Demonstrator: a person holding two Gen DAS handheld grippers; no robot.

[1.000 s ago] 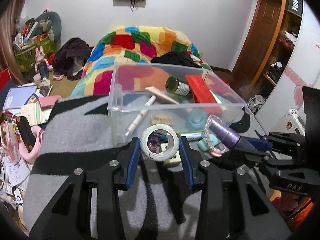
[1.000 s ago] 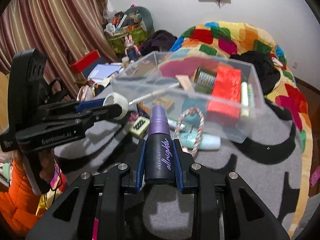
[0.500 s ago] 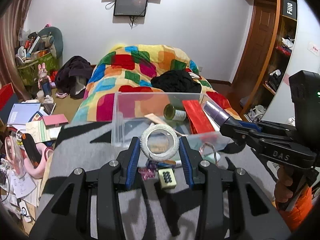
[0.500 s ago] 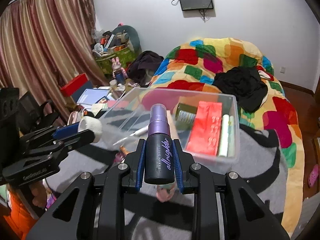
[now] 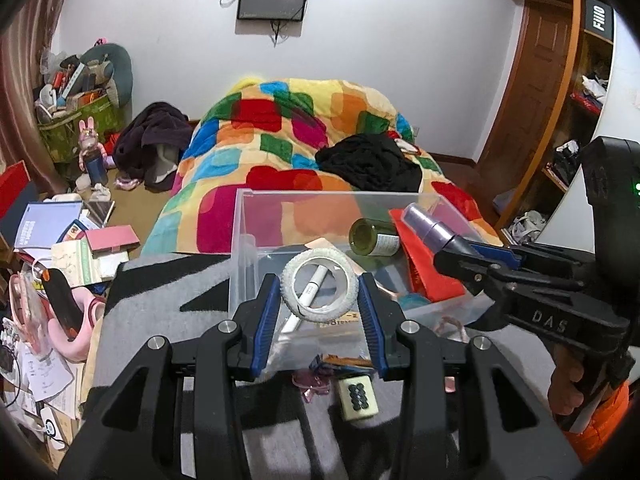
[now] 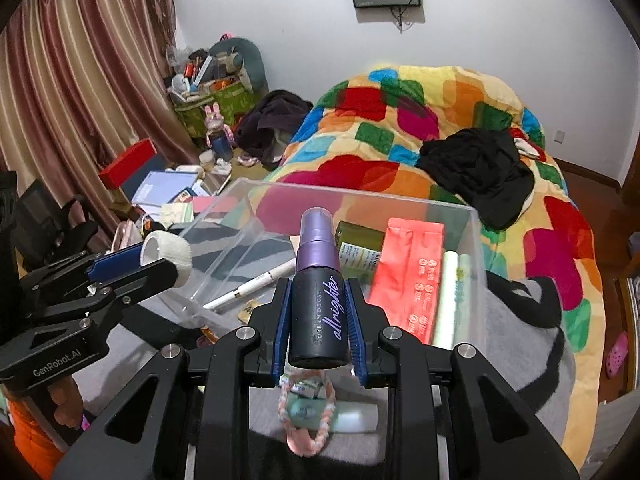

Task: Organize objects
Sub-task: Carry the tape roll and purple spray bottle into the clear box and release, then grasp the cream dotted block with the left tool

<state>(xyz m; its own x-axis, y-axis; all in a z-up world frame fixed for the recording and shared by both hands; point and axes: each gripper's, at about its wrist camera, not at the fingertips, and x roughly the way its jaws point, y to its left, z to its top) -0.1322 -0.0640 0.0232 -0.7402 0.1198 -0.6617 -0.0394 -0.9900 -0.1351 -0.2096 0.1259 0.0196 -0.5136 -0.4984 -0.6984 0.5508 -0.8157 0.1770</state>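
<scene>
Left gripper [image 5: 319, 312] pinches the tape roll [image 5: 319, 283] above the clear bin [image 5: 240, 240]. Right gripper [image 6: 317, 330] pinches the spray bottle [image 6: 318, 288] there too. Several items are binned (bracelet [image 6: 306, 416], tile [image 5: 357, 396] remain outside).

A clear, glossy plastic bin [image 5: 400, 200] is seen on a fuzzy grey-and-black cloth [image 5: 160, 300]. The tape roll [image 5: 319, 285] is rough and white. A matt black bottle [image 6: 318, 304] is capped in satiny purple. The red packet [image 6: 408, 276] is shiny foil. The far quilt [image 5: 300, 128] looks plush; the right-hand door [image 5: 536, 80] is wood.
</scene>
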